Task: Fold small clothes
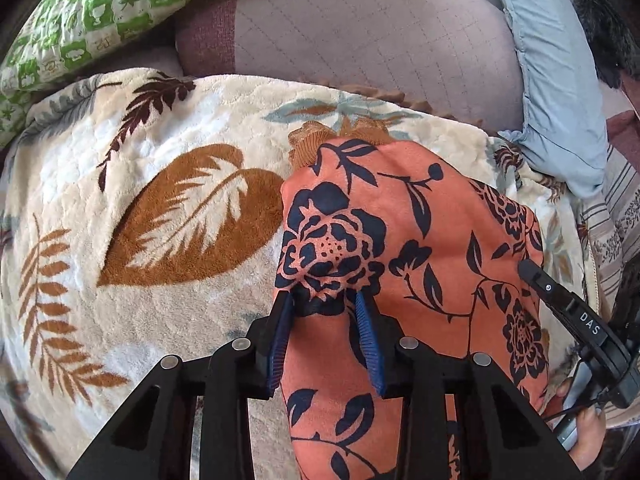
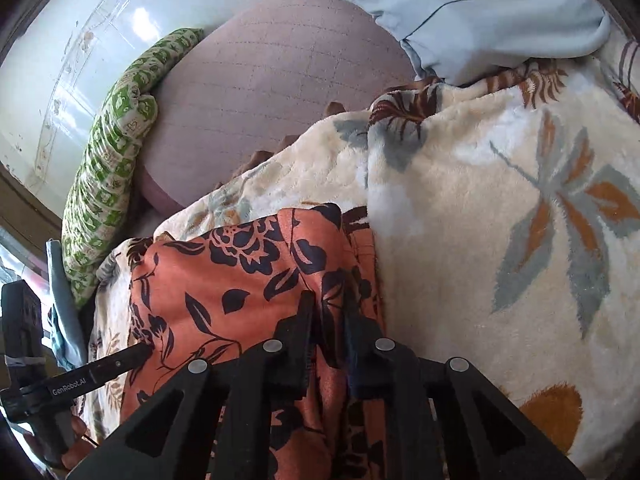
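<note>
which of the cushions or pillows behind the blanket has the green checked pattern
The green-and-white checked pillow, at the far left beyond the leaf-print blanket. The big cushion beside it is plain mauve, and the frilled pillow on the right is pale blue.

Bedding: a cream plush blanket with brown and grey leaf prints covers the surface.
Behind it: a mauve quilted cushion, flanked by a green-and-white patterned pillow and a pale blue pillow.
Wall: pale, glossy, scuffed wall, catching daylight.
</note>
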Action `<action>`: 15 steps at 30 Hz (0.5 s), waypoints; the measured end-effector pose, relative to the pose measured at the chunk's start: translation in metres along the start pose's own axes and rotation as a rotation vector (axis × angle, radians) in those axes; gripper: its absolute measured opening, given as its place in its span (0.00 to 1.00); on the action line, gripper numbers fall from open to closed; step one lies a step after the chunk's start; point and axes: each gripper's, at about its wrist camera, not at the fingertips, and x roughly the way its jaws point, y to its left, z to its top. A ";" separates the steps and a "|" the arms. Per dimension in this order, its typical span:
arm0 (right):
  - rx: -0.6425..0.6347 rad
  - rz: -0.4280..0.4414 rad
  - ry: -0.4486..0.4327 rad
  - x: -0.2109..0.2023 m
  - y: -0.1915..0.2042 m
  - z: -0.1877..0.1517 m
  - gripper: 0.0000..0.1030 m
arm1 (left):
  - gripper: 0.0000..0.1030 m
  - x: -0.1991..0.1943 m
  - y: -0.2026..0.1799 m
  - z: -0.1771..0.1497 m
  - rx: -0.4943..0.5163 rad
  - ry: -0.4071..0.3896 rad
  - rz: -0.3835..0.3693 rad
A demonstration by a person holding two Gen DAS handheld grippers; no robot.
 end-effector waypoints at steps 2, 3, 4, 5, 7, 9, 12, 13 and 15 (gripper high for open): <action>0.017 0.039 0.002 -0.014 -0.002 -0.007 0.17 | 0.32 -0.009 -0.003 -0.005 0.015 -0.006 0.008; 0.028 0.061 0.009 -0.020 -0.004 -0.012 0.19 | 0.32 -0.018 -0.004 -0.009 0.021 -0.010 0.013; 0.043 0.078 0.023 -0.024 -0.006 -0.018 0.21 | 0.32 -0.021 -0.005 -0.012 0.024 -0.011 0.016; 0.063 0.098 0.039 -0.028 -0.009 -0.024 0.25 | 0.32 -0.025 -0.007 -0.016 0.026 -0.011 0.018; 0.093 0.129 0.067 -0.032 -0.012 -0.037 0.27 | 0.32 -0.032 -0.009 -0.025 0.026 -0.010 0.017; 0.099 0.134 0.091 -0.033 -0.012 -0.048 0.32 | 0.32 -0.040 -0.010 -0.034 0.026 -0.012 0.027; 0.086 0.133 0.129 -0.032 -0.005 -0.059 0.33 | 0.32 -0.049 -0.011 -0.048 0.020 -0.007 0.028; 0.064 0.116 0.138 -0.032 -0.001 -0.062 0.33 | 0.32 -0.054 -0.010 -0.051 0.020 -0.006 0.032; -0.008 0.085 0.125 -0.039 0.012 -0.063 0.14 | 0.32 -0.061 -0.010 -0.058 0.022 -0.005 0.037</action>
